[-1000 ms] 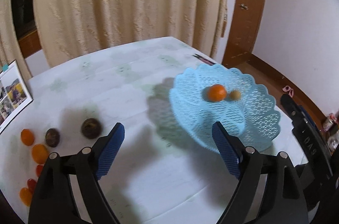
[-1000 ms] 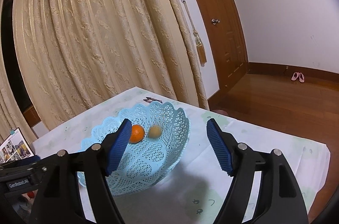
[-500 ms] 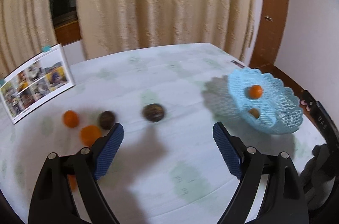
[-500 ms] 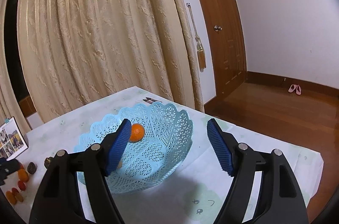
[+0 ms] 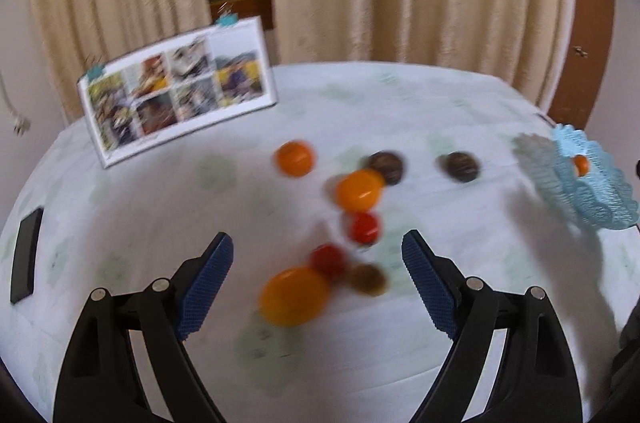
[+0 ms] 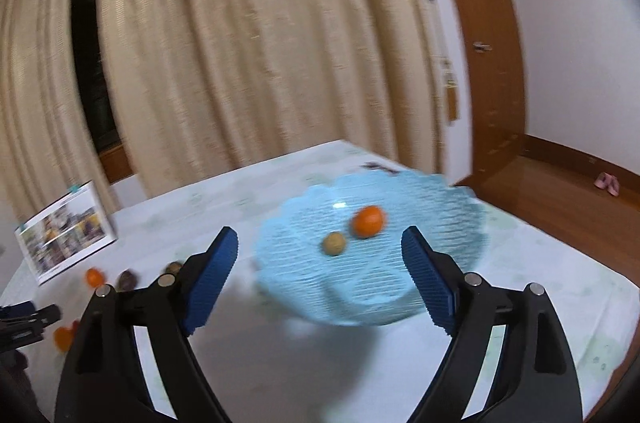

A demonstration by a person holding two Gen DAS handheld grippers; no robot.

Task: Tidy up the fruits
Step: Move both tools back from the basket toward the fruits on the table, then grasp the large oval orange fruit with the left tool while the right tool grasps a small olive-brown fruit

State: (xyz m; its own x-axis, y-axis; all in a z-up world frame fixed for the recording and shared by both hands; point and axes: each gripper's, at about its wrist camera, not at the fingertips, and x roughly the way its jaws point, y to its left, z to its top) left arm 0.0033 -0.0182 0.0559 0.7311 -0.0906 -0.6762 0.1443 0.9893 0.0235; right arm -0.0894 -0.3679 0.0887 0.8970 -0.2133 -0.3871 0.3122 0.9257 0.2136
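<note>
The left gripper (image 5: 316,255) is hovering, fingers spread and holding nothing, over blurred loose fruits (image 5: 358,189) on the table (image 5: 160,207). The right gripper (image 6: 320,251), likewise spread, is facing the basket (image 6: 440,207); fruit orientation is indiscernible.

2 wrist views, shared basket (image 5: 580,191)

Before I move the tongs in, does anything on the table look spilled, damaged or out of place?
Nothing looks spilled or damaged. Loose fruit lies scattered on the table, as the job expects, and the blue basket sits upright holding an orange fruit and a small tan one. Both views are motion-blurred, so fine damage would not show.
</note>
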